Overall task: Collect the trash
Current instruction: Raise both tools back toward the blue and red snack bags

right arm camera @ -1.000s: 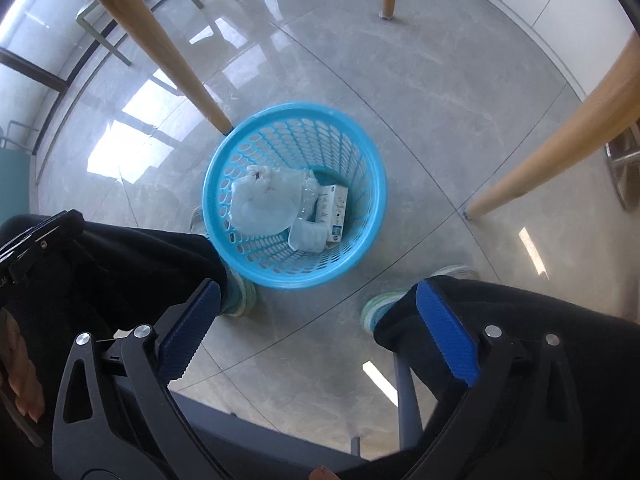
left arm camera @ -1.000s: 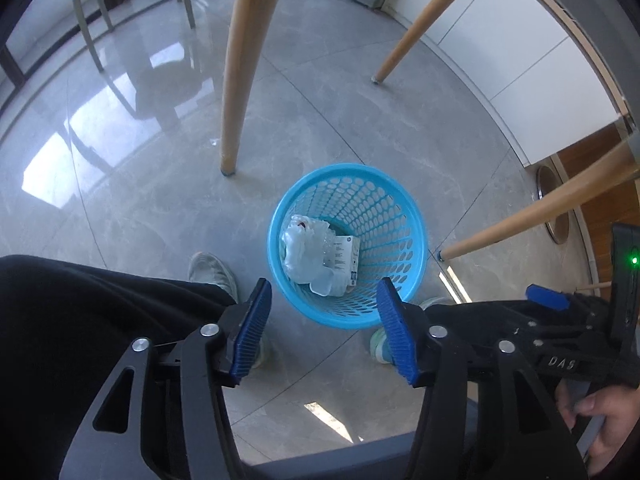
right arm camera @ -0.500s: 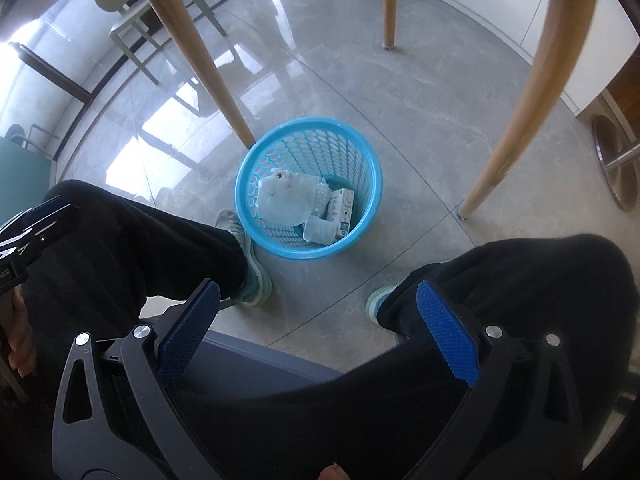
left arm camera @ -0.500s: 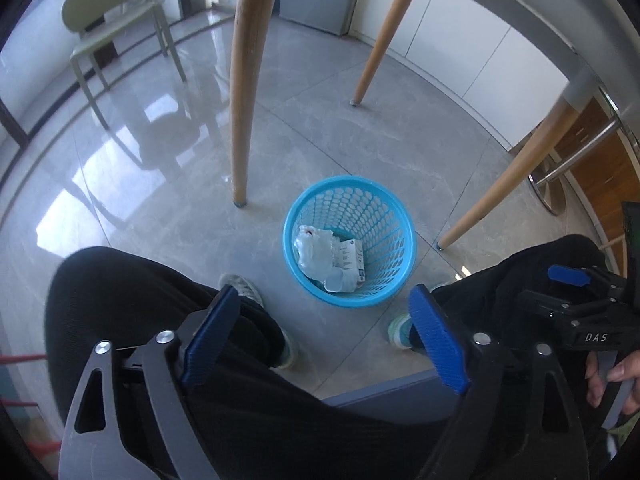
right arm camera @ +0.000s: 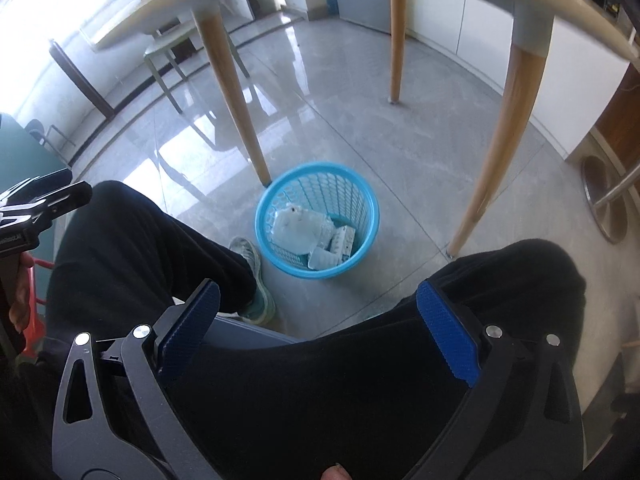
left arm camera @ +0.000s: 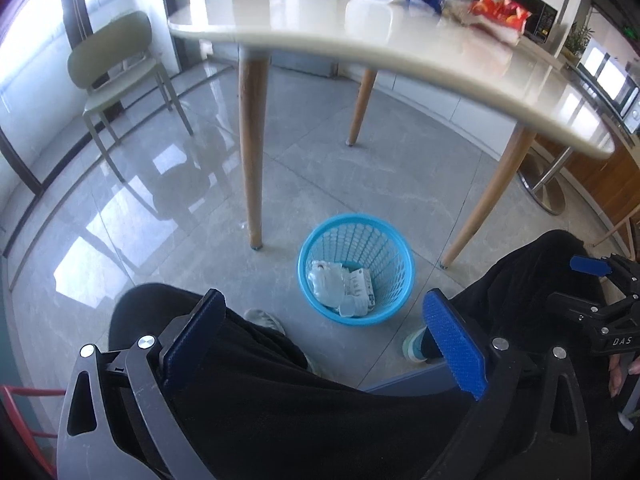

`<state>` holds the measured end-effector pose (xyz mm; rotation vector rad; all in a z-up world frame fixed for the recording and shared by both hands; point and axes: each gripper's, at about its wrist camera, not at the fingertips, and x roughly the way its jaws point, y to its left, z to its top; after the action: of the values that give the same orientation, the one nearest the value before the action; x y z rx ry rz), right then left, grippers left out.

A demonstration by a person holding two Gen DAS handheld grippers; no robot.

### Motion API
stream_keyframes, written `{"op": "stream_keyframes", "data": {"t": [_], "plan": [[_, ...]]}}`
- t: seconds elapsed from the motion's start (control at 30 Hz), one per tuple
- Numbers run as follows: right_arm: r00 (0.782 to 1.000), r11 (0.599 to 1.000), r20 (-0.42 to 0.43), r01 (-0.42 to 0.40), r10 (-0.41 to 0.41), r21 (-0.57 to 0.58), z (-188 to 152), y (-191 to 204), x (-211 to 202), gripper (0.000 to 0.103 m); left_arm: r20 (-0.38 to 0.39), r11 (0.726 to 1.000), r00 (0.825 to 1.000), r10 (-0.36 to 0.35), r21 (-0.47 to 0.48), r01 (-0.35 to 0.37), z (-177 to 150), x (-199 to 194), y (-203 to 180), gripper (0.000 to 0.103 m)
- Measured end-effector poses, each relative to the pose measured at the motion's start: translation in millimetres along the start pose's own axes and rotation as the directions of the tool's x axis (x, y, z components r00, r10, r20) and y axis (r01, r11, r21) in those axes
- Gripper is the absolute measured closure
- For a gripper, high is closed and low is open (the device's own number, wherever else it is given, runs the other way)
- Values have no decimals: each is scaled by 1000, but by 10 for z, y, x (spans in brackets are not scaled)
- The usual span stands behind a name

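While both the left gripper (left arm camera: 328,324) and right gripper (right arm camera: 316,316) hang wide apart and empty, the blue basket (left arm camera: 394,300) at frame centre already holds crumpled trash (left arm camera: 340,286), yet a red wrapper (left arm camera: 500,14) waits upper right on the table (left arm camera: 296,20).

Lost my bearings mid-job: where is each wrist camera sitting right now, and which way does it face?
Left wrist: above the seated person's lap, aimed forward and down at the blue trash basket and up to the tabletop; open left gripper, black-trousered knees, right gripper at the right edge.
Right wrist: lower, under the table edge, facing the basket; open right gripper, knees, left gripper at the left edge.
Shared: basket with its trash, wooden table legs, floor.
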<state>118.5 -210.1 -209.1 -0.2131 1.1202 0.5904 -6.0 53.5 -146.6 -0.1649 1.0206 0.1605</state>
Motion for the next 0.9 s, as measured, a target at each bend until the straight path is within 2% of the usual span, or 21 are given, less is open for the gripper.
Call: {"op": "stream_keyframes", "data": {"t": [0.13,0.3,0.43,0.63,0.73,0.9], "plan": [[998,1000,62,-2,3,-13,83,44,-254,9,74,1000,997,8,26,-10,107,-242,-37,6],[989,1000,148,-10,13,-18,187,77,-578,9,161,997,987,-27,71,16,250,-532,-115,6],[980,999,198,10,-2,-39,275,126,-845,9,228,991,973,-34,136,2,381,-733,-191,6],[946,1000,323,18,-17,0,519,35,-1203,9,308,986,949,-70,165,19,696,-962,-263,6],[937,1000,349,3,-10,20,696,4,-1315,9,341,982,933,-117,182,56,894,-1038,-329,6],[925,998,377,50,-55,23,959,-61,-1428,9,379,971,912,-160,227,76,1198,-1086,-466,6]]}}
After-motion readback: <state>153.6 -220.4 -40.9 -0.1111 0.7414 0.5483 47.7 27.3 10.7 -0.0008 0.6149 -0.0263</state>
